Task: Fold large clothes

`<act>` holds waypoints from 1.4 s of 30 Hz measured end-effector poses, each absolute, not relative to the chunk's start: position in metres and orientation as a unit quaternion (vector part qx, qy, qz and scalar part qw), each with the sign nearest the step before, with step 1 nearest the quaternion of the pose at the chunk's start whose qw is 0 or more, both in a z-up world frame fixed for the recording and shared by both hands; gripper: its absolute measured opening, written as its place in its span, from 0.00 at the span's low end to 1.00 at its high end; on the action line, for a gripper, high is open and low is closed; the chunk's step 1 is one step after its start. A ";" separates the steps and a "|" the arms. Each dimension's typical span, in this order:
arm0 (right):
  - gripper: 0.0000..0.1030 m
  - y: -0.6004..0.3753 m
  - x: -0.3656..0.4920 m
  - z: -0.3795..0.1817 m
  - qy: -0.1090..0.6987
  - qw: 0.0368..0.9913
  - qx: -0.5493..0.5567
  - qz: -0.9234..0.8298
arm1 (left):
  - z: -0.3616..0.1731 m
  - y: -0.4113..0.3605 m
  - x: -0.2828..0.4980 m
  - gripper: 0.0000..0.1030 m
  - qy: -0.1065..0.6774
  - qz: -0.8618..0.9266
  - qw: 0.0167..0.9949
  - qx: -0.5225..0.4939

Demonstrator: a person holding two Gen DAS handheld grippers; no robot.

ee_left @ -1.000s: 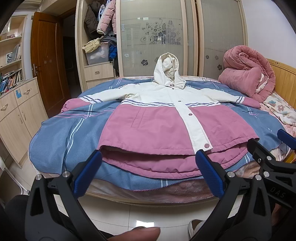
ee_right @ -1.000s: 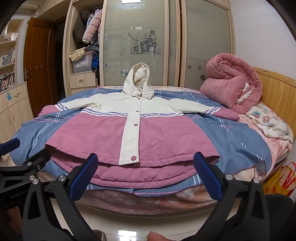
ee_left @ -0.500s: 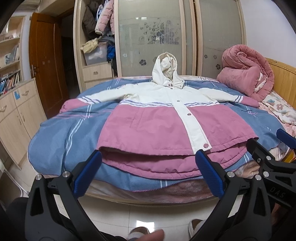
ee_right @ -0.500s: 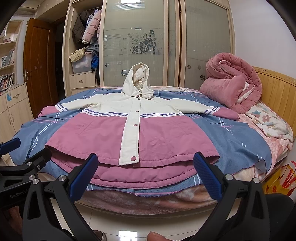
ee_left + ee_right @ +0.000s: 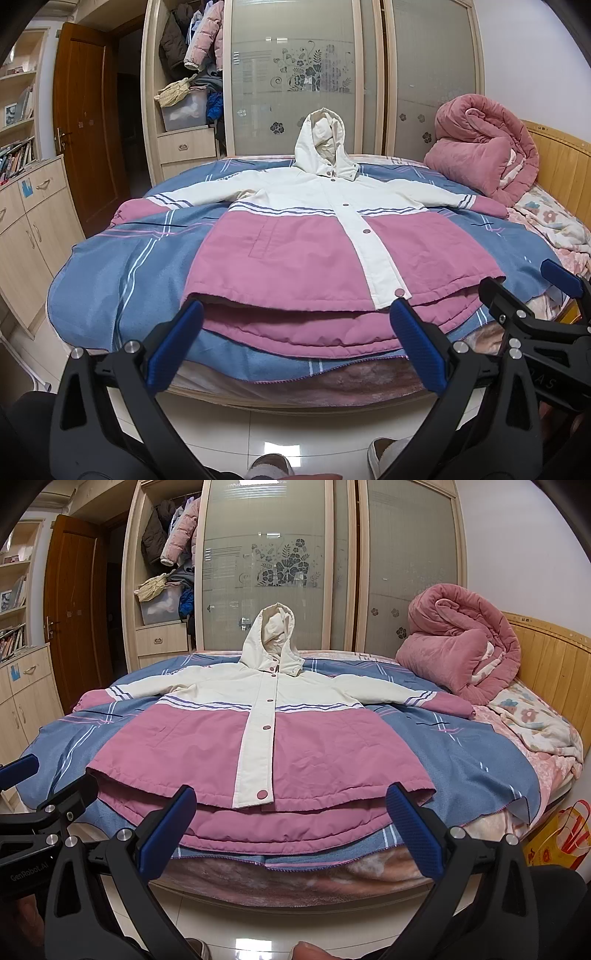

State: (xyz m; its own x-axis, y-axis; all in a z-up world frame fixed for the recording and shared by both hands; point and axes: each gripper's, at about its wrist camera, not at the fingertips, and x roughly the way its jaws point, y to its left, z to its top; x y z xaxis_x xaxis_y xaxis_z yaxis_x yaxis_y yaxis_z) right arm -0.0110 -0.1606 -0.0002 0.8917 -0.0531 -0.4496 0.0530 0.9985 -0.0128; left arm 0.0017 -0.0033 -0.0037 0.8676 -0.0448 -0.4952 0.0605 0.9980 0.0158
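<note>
The bed (image 5: 480, 768) is filling the middle band of both views, and a blue striped blanket (image 5: 461, 753) is covering it. Behind it, a wardrobe (image 5: 266, 554) with frosted sliding doors is occupying the upper centre of the frame; its open section at upper left is holding hanging coats. A wooden door (image 5: 85, 147) is standing at the left edge of the left wrist view.

The jacket (image 5: 229, 746), pink below and cream above, is lying flat and face up in the centre of the frame on the blanket. Its front is snapped closed, both sleeves are spreading out to the sides, and its hood (image 5: 275, 642) is pointing toward the wardrobe. Its hem is lying at the near edge of the bed.

A rolled pink quilt (image 5: 461, 646) is sitting at the right of the frame, against the wooden headboard (image 5: 554, 664).

The left gripper (image 5: 295, 347) is hovering at lower centre of its view, jaws spread wide and gripping nothing, short of the hem. The right gripper (image 5: 288, 830) is hovering likewise, wide apart and empty, just in front of the hem. Each gripper is appearing at the edge of the other's view.
</note>
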 end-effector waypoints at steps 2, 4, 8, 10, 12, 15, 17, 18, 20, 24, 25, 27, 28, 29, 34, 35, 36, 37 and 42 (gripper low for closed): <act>0.99 -0.160 -0.011 0.000 0.231 0.972 -0.001 -0.028 | -0.004 -0.003 0.002 0.98 0.256 -0.026 0.966 0.016; 0.99 -0.161 -0.011 0.000 0.231 0.973 0.000 -0.027 | -0.004 -0.002 0.002 0.98 0.257 -0.023 0.966 0.015; 0.99 -0.161 -0.011 0.002 0.230 0.973 -0.001 -0.025 | -0.005 -0.003 0.003 0.98 0.258 -0.018 0.966 0.015; 0.99 -0.160 -0.012 0.003 0.230 0.973 -0.002 -0.024 | -0.005 -0.003 0.003 0.98 0.257 -0.014 0.966 0.016; 0.99 -0.160 -0.012 0.003 0.230 0.973 -0.003 -0.025 | -0.006 -0.004 0.003 0.98 0.255 -0.009 0.967 0.020; 0.99 -0.160 -0.012 0.003 0.230 0.973 -0.002 -0.025 | -0.006 -0.004 0.004 0.98 0.256 -0.005 0.966 0.018; 0.99 -0.160 -0.012 0.003 0.230 0.973 -0.003 -0.024 | -0.006 -0.005 0.003 0.98 0.251 0.003 0.968 0.023; 0.99 -0.160 -0.012 0.003 0.230 0.973 -0.004 -0.024 | -0.005 -0.006 0.002 0.98 0.247 0.010 0.969 0.028; 0.99 -0.160 -0.011 0.003 0.231 0.973 -0.005 -0.024 | -0.005 -0.008 0.002 0.98 0.244 0.018 0.969 0.035; 0.99 -0.161 -0.012 0.003 0.230 0.973 -0.004 -0.025 | -0.006 -0.008 0.003 0.98 0.247 0.012 0.968 0.043; 0.99 -0.160 -0.012 0.003 0.230 0.973 -0.005 -0.025 | -0.006 -0.008 0.003 0.98 0.246 0.012 0.968 0.044; 0.99 -0.161 -0.012 0.003 0.230 0.973 -0.005 -0.024 | -0.005 -0.007 0.003 0.98 0.242 0.017 0.969 0.047; 0.99 -0.161 -0.013 0.003 0.228 0.973 -0.005 -0.023 | -0.004 -0.007 0.004 0.98 0.243 0.018 0.969 0.048; 0.99 -0.160 -0.013 0.004 0.226 0.974 -0.006 -0.023 | -0.003 -0.007 0.004 0.98 0.244 0.018 0.968 0.051; 0.99 -0.156 -0.019 0.005 0.207 0.978 -0.019 -0.012 | 0.002 0.000 -0.001 0.98 0.221 0.023 0.974 0.040; 0.99 -0.155 -0.020 0.006 0.205 0.979 -0.022 -0.012 | 0.002 0.001 -0.001 0.98 0.222 0.022 0.974 0.037; 0.99 -0.154 -0.021 0.006 0.203 0.979 -0.025 -0.013 | 0.001 0.003 -0.001 0.98 0.224 0.024 0.974 0.034; 0.99 -0.154 -0.021 0.007 0.202 0.979 -0.025 -0.014 | 0.000 0.005 0.000 0.98 0.227 0.022 0.973 0.027; 0.99 -0.160 -0.021 0.008 0.199 0.980 -0.009 -0.009 | -0.009 0.012 0.006 0.98 0.257 0.017 0.966 -0.017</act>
